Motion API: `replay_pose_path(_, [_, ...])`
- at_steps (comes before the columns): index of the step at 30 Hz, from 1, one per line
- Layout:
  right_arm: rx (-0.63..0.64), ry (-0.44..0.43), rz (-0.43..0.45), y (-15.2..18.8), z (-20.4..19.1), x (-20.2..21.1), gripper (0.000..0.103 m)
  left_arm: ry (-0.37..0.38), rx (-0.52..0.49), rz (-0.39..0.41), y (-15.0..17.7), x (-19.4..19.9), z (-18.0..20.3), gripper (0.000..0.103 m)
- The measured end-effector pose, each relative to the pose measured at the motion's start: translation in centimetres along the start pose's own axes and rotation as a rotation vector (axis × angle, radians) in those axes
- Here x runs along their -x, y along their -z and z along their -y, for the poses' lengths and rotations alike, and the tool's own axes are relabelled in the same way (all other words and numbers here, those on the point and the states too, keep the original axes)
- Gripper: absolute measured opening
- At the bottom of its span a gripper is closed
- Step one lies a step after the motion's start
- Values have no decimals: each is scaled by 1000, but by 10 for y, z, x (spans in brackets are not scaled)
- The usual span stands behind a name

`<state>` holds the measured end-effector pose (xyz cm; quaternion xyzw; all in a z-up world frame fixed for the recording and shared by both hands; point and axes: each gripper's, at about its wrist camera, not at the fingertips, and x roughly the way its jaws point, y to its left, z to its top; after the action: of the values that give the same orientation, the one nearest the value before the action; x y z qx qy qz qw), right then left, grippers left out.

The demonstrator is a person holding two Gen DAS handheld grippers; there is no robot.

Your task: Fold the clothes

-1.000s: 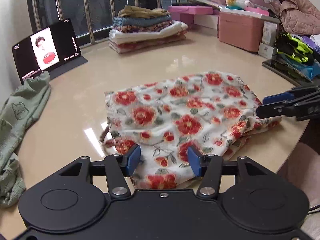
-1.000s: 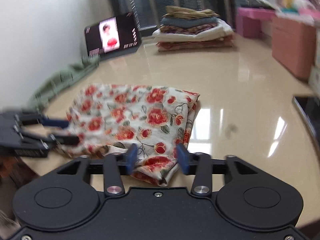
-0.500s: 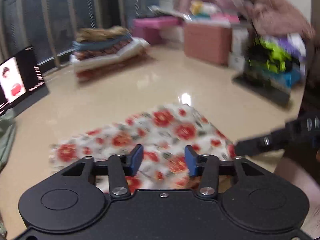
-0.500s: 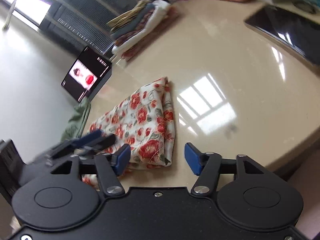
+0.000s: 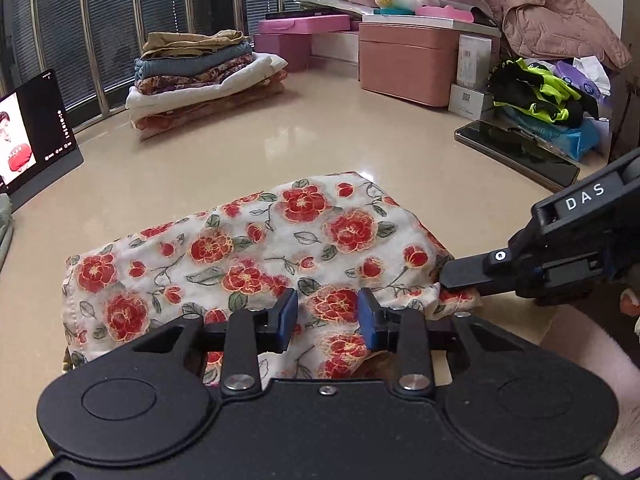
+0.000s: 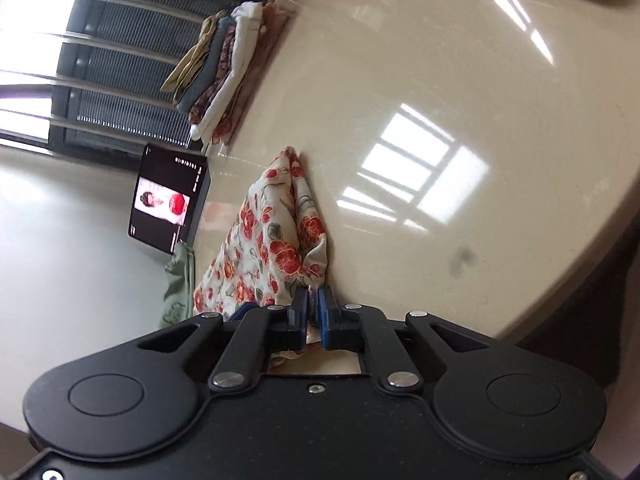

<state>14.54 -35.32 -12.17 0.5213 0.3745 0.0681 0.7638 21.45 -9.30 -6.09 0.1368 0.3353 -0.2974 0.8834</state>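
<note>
Right gripper pinching floral garment, left gripper open over it

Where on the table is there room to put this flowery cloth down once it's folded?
Bare tabletop lies between the flowery cloth, the stack of folded clothes, the tablet and the pink box. The right side is crowded: a phone and a heap of bags.

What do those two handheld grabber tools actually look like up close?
Both are matte black plastic. Each body is broad, with two round discs on top and silver screw heads. The left gripper and the right gripper each carry two short fingers tipped with blue pads. From the side, the right one shows white letters reading DAS and a small white dot. No cables or sleeves show.
</note>
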Motion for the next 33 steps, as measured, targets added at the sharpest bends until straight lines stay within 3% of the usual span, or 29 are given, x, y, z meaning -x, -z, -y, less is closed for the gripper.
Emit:
replay_pose_path(3, [43,4,8,-1,-3,6,15,1,3,3,1,0,0,34])
replay_pose_path(8, [94,0,-21,-5,-9,-1,14,1,8,7,2,1,-1,34])
replay_pose_path(13, [98,10,-31,-4,-10,-2,2,4,12,3,1,0,-2,34])
replay_pose_path(16, [109,-22,-12,-4,-13,2,1,17,36,-20,-4,-1,-6,35])
replay_pose_path(21, [272,-20,21,0,-38,6,1,25,114,-77,-23,-1,-16,36])
replay_pose_path(25, [393,-16,47,4,-58,6,1,72,216,-77,-52,10,-28,49])
replay_pose_path(29, [481,0,65,7,-68,6,1,104,220,-177,-92,-2,-14,49])
replay_pose_path(31, [520,9,80,9,-72,6,1,80,136,-261,-110,-18,10,49])
replay_pose_path(33, [553,16,99,13,-75,7,1,5,36,-345,-126,-40,34,49])
